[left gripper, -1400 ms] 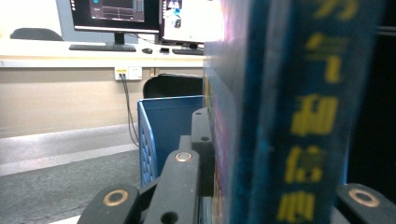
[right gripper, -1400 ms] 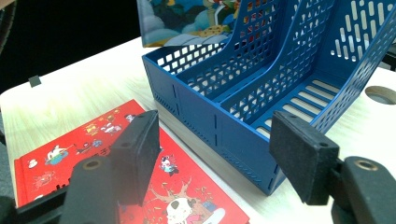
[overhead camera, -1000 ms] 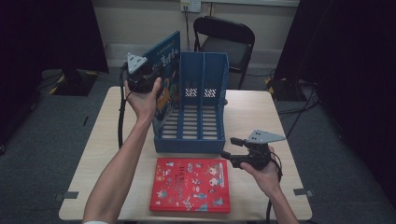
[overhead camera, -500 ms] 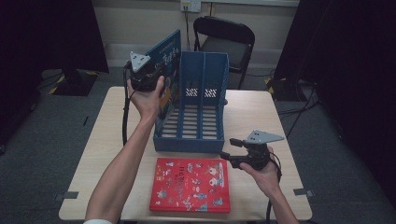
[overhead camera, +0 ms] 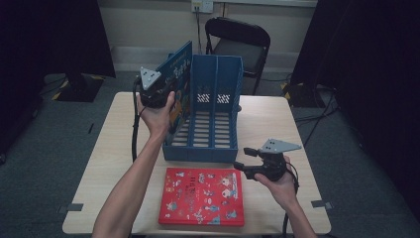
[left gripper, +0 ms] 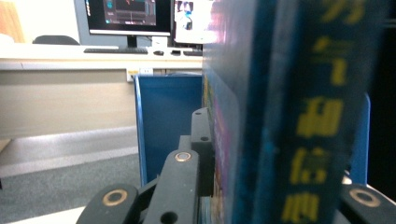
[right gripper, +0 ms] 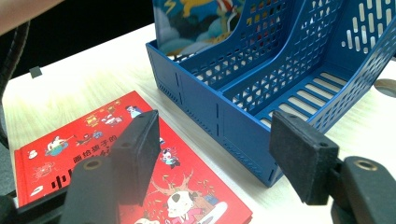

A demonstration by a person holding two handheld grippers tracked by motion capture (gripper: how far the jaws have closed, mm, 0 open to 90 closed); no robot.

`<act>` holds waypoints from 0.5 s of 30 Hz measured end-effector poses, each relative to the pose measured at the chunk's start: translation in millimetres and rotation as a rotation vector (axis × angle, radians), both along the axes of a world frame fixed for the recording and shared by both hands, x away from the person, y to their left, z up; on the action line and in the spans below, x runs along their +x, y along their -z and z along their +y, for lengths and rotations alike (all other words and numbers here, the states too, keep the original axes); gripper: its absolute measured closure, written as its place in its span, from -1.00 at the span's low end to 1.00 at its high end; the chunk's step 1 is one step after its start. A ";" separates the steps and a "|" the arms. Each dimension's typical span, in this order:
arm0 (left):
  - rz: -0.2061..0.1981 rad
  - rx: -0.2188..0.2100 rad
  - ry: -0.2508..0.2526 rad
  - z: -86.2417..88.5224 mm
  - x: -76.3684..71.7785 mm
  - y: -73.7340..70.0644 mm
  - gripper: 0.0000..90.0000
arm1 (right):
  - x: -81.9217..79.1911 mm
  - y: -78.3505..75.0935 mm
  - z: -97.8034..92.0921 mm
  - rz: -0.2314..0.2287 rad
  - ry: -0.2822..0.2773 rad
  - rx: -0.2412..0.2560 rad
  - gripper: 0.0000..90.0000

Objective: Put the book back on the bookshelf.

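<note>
Pale wooden surface [overhead camera: 277, 124] carries a blue slatted plastic file rack [overhead camera: 210, 134] at its middle and a red picture book [overhead camera: 203, 196] flat by the near edge. Left tool [overhead camera: 166, 96] is clamped on a blue hardcover book [overhead camera: 178, 84], upright in the rack's left compartment; right tool [overhead camera: 241, 166], jaws apart, hovers beside the red book.

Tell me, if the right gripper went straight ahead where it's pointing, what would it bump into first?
Probably the red book. The right gripper points low across it, open, with the front wall of the blue file rack just beyond. Depth is hard to judge, so the rack might come first.
</note>
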State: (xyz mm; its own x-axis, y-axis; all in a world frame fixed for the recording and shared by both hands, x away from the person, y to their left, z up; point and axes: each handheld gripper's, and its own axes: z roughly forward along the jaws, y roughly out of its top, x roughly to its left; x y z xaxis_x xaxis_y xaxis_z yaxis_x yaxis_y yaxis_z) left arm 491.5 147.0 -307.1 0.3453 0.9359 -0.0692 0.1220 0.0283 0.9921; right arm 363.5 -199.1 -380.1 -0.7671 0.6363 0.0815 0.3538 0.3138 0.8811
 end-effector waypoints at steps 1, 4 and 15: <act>0.005 0.007 0.001 -0.2 -0.8 3.2 0.84 | 0.0 -0.2 -0.1 0.000 0.000 0.001 -0.25; 0.015 0.004 0.008 2.1 -2.9 13.0 0.84 | 0.6 0.3 0.0 0.001 0.000 0.001 -0.25; 0.040 0.028 0.060 7.8 -14.7 23.9 0.80 | 0.6 1.8 2.2 0.004 -0.002 -0.008 -0.24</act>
